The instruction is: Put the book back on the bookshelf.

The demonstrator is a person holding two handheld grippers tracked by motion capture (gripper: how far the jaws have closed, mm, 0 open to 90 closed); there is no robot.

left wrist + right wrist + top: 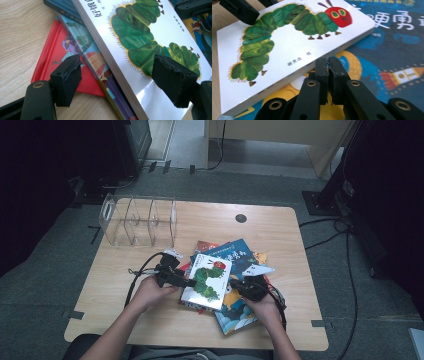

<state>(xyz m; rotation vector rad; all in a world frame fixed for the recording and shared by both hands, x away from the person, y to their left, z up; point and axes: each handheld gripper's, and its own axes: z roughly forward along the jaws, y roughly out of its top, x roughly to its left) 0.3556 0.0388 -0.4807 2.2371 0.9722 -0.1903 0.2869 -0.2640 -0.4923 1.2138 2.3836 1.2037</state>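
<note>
Wood-grain table (150, 310); glossy thick white caterpillar book (207, 281).

The caterpillar book (207, 281) lies on top of a pile of picture books (240, 262) near the table's (280, 227) front middle. The left gripper (187, 282) sits at its left edge, jaws apart astride that edge; the right gripper (235, 283) sits at its right edge, jaws together. An acrylic divider rack (137, 220) stands behind, at the table's back left corner.
</note>
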